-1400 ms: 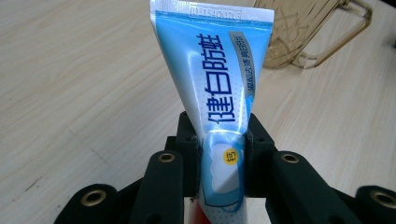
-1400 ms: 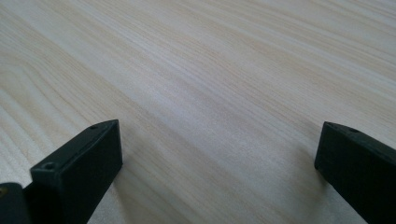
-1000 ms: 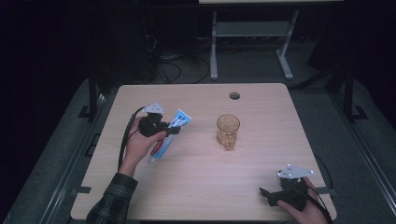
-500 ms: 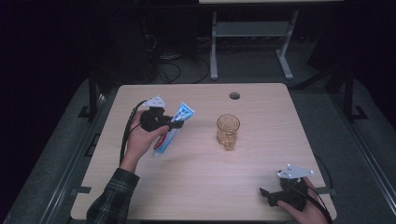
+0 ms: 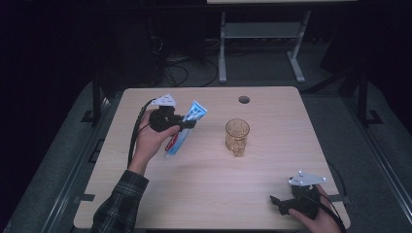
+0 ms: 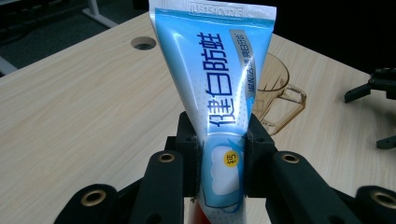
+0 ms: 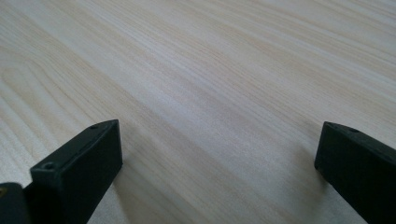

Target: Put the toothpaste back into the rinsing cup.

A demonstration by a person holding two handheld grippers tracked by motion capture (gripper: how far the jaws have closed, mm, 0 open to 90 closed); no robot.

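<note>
1. High view: a pale wooden table (image 5: 204, 194) stands in a dark room, with a person's forearms coming in from the near edge, the left one in a plaid sleeve (image 5: 116, 206).
2. The left hand (image 5: 148, 143) holds the left gripper (image 5: 187, 124) up over the left part of the table, its cable (image 5: 133, 138) looping back along the wrist.
3. That gripper's jaws are clamped on a blue toothpaste tube (image 5: 187, 126), which slants with its flat crimped end pointing up and away toward the far side and its red lower end down by the hand.
4. In the left gripper view the tube (image 6: 217, 88) rises straight between the two black jaws, pinched near its lower part, with white characters running along its blue face.
5. An amber glass mug (image 5: 237, 137) stands upright near the middle of the table, to the right of the tube and apart from it; behind the tube in the left gripper view its rim and handle (image 6: 280, 98) show.
6. A round cable hole (image 5: 244, 99) sits in the tabletop near the far edge.
7. The right gripper (image 5: 278, 204) rests low at the near right corner, held by the right hand (image 5: 318, 221), well apart from the mug.
8. In the right gripper view its jaws stand wide apart with nothing between them but bare wood grain (image 7: 210, 93).
</note>
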